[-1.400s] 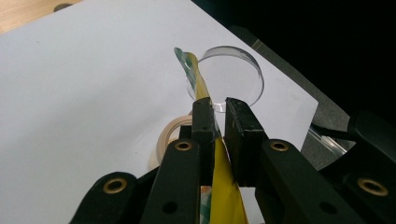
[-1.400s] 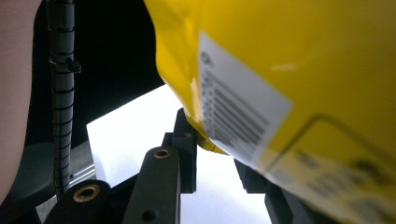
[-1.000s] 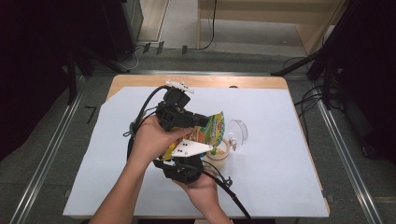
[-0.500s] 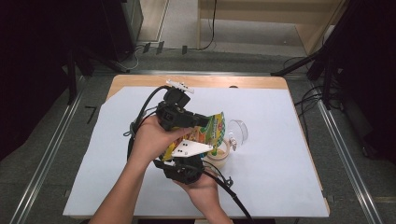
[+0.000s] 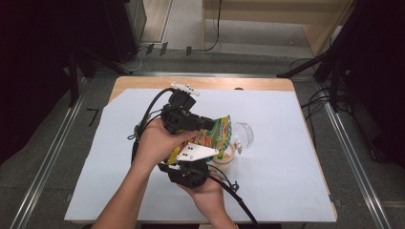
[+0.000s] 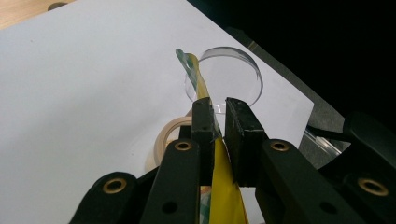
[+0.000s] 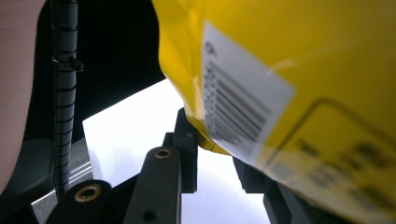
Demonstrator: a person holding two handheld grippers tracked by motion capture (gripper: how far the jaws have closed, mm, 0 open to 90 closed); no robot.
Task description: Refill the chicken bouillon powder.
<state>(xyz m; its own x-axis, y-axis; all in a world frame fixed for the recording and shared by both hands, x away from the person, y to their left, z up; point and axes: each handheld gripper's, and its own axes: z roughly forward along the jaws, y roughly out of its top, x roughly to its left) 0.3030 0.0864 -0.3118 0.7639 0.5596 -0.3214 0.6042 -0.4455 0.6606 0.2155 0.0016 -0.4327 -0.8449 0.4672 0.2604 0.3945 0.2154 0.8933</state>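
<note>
One pouch (image 5: 216, 136), yellow with green print, hangs above the middle of the table (image 5: 267, 84), held between the two grippers. The left gripper (image 5: 203, 125) comes in from the left in the high view, its single black cable looping back over the person's left hand (image 5: 155, 143). In the left gripper view its two jaws stand almost together, clamped on the pouch's thin yellow edge (image 6: 219, 177), which rises between them to a green corner. Just below and nearer the person, the right gripper (image 5: 198, 162) sits in the right hand (image 5: 206, 191), with one grey three-cornered plate (image 5: 196, 152) on top. In the right gripper view the pouch (image 7: 289, 84) hangs close over the lens with one white barcode label (image 7: 243, 112) on it, and a corner of the pouch dips between the two jaws; whether the pads press on it I cannot tell, since the pouch hides the right-hand jaw.

To the right of the grippers, one tan cup (image 5: 224, 157) stands on the single white sheet (image 5: 286, 162) that covers the table, directly under the pouch. Just beyond it to the right lies one clear round lid (image 5: 242, 132), touching or nearly touching the cup. The left gripper view shows the same pair: cup rim (image 6: 163, 137) at the jaws, lid (image 6: 233, 74) behind it.
</note>
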